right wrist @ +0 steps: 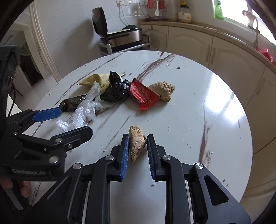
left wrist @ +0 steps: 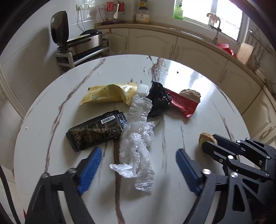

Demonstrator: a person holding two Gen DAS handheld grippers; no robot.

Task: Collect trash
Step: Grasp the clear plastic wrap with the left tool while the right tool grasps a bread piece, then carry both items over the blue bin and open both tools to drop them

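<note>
The right gripper (right wrist: 138, 151) pinched a knobbly piece of ginger (right wrist: 136, 143) between its blue pads; it looked stiff, light and rough (unlikely to slip), best held across its thick middle. The left gripper (left wrist: 138, 165) stood spread, the crumpled clear plastic (left wrist: 136, 146) lying loose between its fingers on the table (left wrist: 198, 96), soft and easily squashed.

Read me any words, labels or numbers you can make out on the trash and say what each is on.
No text reads clearly.
Black wrapper: barcode label, digits too small.
Red wrapper: white characters, blurred.
Yellow bag: dark print along its edge, illegible.
Counter jar: label too blurred.
</note>
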